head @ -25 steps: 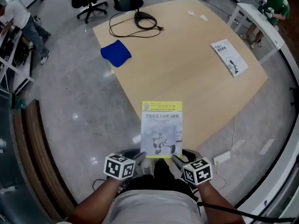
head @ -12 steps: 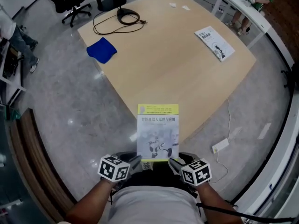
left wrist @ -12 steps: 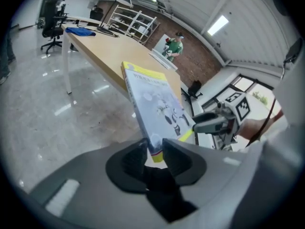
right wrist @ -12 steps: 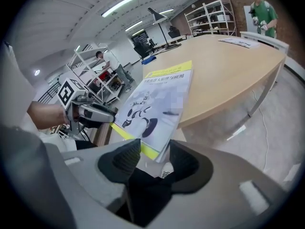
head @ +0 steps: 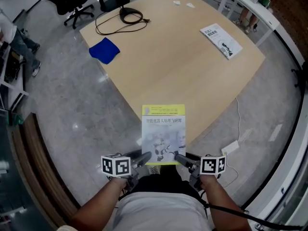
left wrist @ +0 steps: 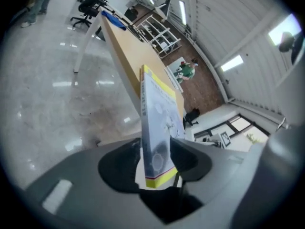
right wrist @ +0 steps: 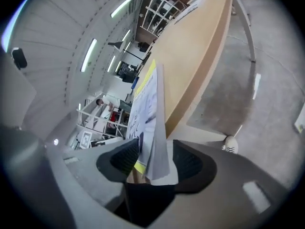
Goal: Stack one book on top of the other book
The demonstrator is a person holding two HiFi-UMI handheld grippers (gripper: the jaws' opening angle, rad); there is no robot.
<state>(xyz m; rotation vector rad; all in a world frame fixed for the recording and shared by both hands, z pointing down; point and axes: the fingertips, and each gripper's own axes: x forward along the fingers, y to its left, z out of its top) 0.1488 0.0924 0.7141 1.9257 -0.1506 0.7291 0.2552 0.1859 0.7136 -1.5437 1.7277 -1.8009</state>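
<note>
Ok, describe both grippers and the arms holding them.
The left gripper and right gripper are grey, with black pads and a white cube of black square markers. Forearms are bare below a light grey shirt; a black cable trails off the right one. Their jaws are opening, a book between them.

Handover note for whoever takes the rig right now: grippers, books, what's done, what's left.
Left gripper: jaws opening, the yellow-edged book has its near left corner between them.
Right gripper: jaws opening, the near right corner between them.
Yellow-edged book: over the near corner of the table; whether it rests there is unclear.
White book: flat on the table's far right side.
Done: nothing stacked yet.
Left: secure the grip, carry the yellow-edged book across, set it on the white book.
</note>
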